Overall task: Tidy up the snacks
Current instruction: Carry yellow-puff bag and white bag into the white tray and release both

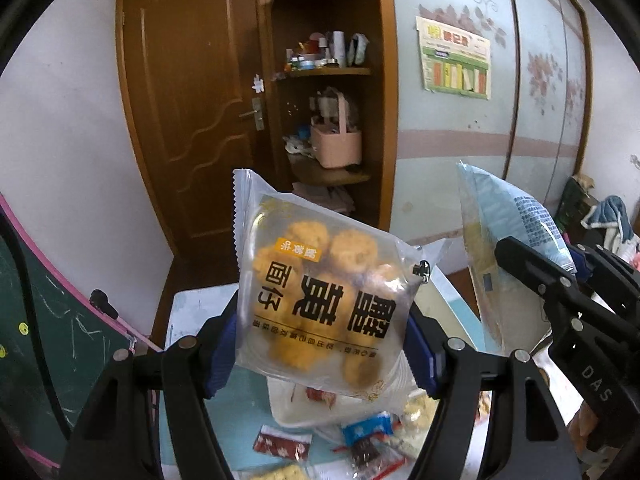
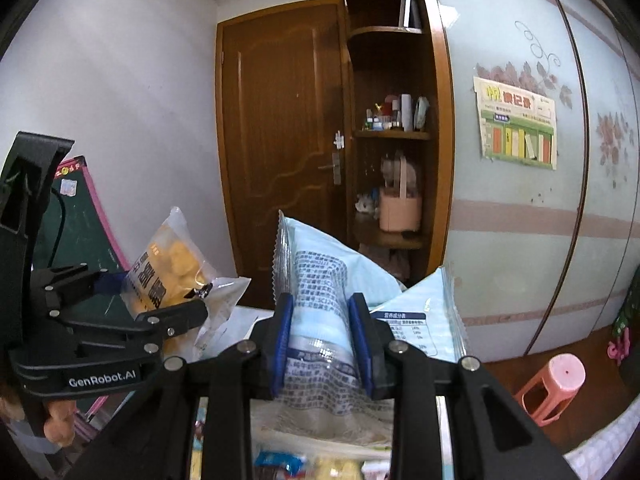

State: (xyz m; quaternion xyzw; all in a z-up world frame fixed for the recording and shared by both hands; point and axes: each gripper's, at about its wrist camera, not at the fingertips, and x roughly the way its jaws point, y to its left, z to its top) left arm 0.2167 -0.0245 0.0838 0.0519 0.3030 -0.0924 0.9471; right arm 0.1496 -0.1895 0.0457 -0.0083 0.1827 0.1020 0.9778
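My left gripper (image 1: 322,344) is shut on a clear packet of golden biscuits (image 1: 320,288) with black lettering and holds it up above the table. The same packet (image 2: 172,272) and the left gripper (image 2: 154,296) show at the left of the right wrist view. My right gripper (image 2: 322,346) is shut on a light blue snack bag (image 2: 320,304) with printed text, also lifted. That bag (image 1: 508,248) and the right gripper (image 1: 560,288) show at the right of the left wrist view.
Below lie several small snack packets (image 1: 360,440) and a white tray (image 1: 296,412) on a pale blue table (image 1: 192,320). A chalkboard (image 1: 44,320) stands left. A brown door (image 2: 280,140), corner shelves (image 2: 392,132) and a pink stool (image 2: 552,384) are behind.
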